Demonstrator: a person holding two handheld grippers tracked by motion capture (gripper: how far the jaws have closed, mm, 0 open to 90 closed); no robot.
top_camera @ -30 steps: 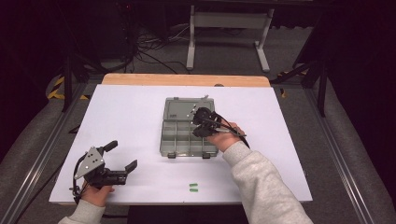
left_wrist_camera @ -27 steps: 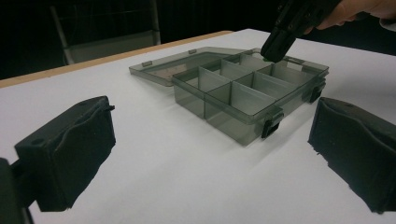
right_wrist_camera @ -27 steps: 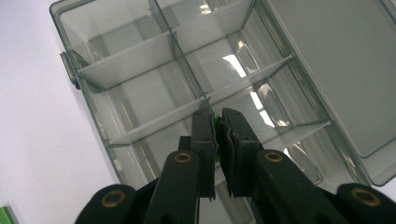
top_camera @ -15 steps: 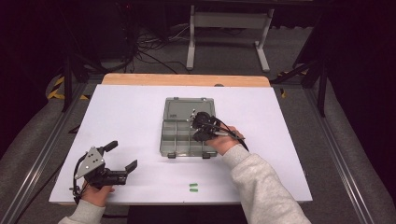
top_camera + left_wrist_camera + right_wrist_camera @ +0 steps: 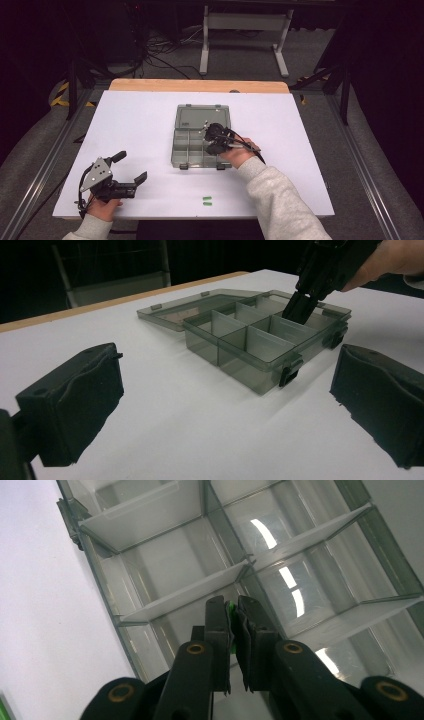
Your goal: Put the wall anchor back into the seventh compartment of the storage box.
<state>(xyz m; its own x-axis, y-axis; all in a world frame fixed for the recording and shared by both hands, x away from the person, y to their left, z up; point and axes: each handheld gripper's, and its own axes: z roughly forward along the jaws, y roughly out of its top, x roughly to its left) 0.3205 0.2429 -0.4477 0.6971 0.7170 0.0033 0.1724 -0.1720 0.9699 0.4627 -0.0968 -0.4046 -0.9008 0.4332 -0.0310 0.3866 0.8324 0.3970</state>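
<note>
Green piece (image 5: 230, 611): pinched between right gripper (image 5: 231, 605) jaws, frame centre, above open box (image 5: 200, 136). Left gripper (image 5: 131, 167): jaws wide, empty, lower left.

A white table top (image 5: 150, 125) is edged at the far side by a tan wooden strip (image 5: 200, 85). A smoky grey, see-through box (image 5: 192, 145) with black latches (image 5: 289, 374) is seen on it. Both grippers, left (image 5: 131, 167) and right (image 5: 214, 140), are black; the left carries a grey plate (image 5: 98, 174). A bright green piece (image 5: 230, 616) is pinched between the right gripper's jaws, and two green pieces (image 5: 207, 200) lie on the white. A light grey sleeve (image 5: 280, 205) is worn. The floor (image 5: 30, 150) is grey, with yellow-black tape (image 5: 62, 95).
</note>
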